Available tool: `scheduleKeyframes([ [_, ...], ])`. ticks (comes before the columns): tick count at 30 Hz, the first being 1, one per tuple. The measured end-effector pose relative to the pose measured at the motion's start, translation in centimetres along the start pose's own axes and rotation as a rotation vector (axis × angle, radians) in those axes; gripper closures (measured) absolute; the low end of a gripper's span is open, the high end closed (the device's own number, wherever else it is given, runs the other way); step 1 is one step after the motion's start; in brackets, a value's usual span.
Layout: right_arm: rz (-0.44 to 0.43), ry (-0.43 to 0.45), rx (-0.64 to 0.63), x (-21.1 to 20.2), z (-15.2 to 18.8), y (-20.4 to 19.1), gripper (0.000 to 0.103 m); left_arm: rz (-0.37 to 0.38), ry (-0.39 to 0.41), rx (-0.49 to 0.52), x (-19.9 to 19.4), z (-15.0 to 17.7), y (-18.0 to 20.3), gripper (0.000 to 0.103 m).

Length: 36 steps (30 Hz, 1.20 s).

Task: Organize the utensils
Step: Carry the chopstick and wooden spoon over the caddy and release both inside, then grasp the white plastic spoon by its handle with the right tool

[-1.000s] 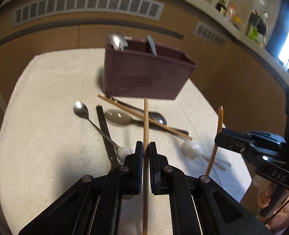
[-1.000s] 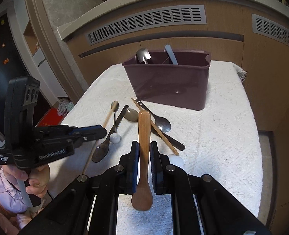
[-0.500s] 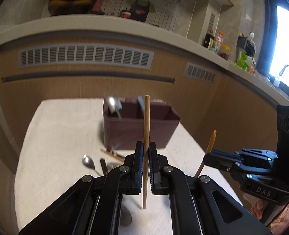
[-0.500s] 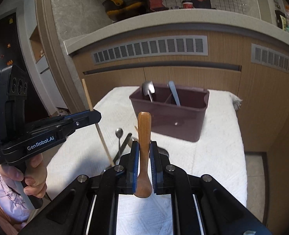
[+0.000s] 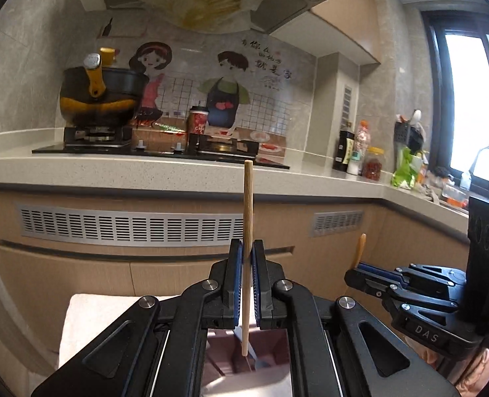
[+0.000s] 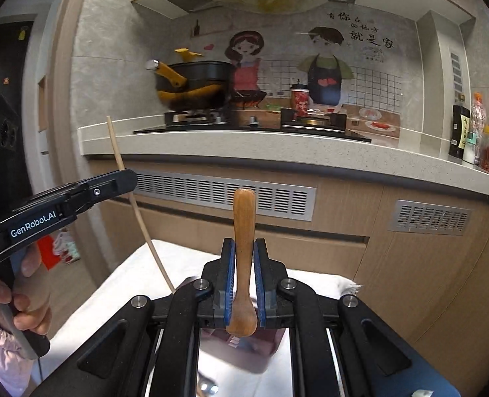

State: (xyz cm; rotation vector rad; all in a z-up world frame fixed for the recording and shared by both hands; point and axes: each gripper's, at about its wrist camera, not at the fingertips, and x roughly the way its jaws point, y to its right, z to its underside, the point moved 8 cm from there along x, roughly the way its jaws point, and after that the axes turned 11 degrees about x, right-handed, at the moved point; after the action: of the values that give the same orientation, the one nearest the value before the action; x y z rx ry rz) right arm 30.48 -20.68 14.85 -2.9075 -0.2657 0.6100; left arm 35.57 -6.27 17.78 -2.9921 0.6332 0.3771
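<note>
My left gripper [image 5: 247, 251] is shut on a wooden chopstick [image 5: 247, 205] that stands upright, its lower tip hanging over the maroon utensil caddy [image 5: 228, 357] seen between the gripper arms. My right gripper [image 6: 244, 254] is shut on a wooden spoon [image 6: 244, 228], handle up and bowl down, above the same caddy [image 6: 244, 350]. The right gripper [image 5: 353, 273] with the spoon handle [image 5: 360, 248] shows at the right of the left wrist view. The left gripper [image 6: 125, 178] with its chopstick [image 6: 138, 218] shows at the left of the right wrist view. The loose utensils on the table are hidden.
A white cloth [image 6: 138, 274] covers the table under the caddy. Behind it runs a wooden cabinet front with vents [image 5: 128, 228] and a counter with a stove and a pot [image 5: 99, 99]. A person's hand [image 6: 26, 301] holds the left gripper's handle.
Both grippers have risen and tilted up with their utensils still held. The view has swung from the table top to the counter and wall, and the caddy has dropped below the fingers.
</note>
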Motion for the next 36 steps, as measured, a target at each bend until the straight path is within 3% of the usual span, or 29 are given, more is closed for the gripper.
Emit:
scheduleKeyframes([
  [6, 0.023, -0.085, 0.035, 5.2, 2.0, 1.8, 0.092, 0.004, -0.088, -0.029, 5.5, 4.0, -1.3, 0.097],
  [15, 0.015, -0.327, 0.082, 11.3, 9.9, 3.4, 0.089, 0.083, -0.316, -0.085, 11.0, 12.6, -1.0, 0.094],
  [17, 0.012, -0.345, 0.081, 11.6, 11.0, 3.4, 0.072, 0.076, -0.341, -0.076, 11.1, 13.7, -0.9, 0.093],
  [20, 0.035, -0.312, 0.049, 10.7, 11.6, 3.4, 0.057, 0.071, -0.344, -0.064, 10.0, 14.5, -0.8, 0.086],
  [22, 0.059, -0.279, 0.020, 9.3, 11.7, 3.3, 0.052, 0.058, -0.346, -0.045, 8.7, 14.9, -0.8, 0.066],
  [24, 0.062, -0.248, 0.008, 7.8, 11.8, 3.0, 0.039, 0.043, -0.344, -0.024, 7.4, 15.4, -1.0, 0.055],
  [26, 0.057, -0.220, 0.007, 6.5, 11.9, 2.9, 0.011, 0.017, -0.355, 0.004, 5.9, 16.3, -1.3, 0.053],
  [29, 0.087, -0.176, -0.009, 4.4, 12.7, 2.5, 0.007, -0.014, -0.409, 0.019, 3.9, 18.7, -2.0, 0.053],
  [36, 0.212, -0.213, -0.152, 2.3, 17.1, 1.7, 0.001, -0.011, -0.545, 0.013, 0.5, 25.3, -1.9, 0.051],
])
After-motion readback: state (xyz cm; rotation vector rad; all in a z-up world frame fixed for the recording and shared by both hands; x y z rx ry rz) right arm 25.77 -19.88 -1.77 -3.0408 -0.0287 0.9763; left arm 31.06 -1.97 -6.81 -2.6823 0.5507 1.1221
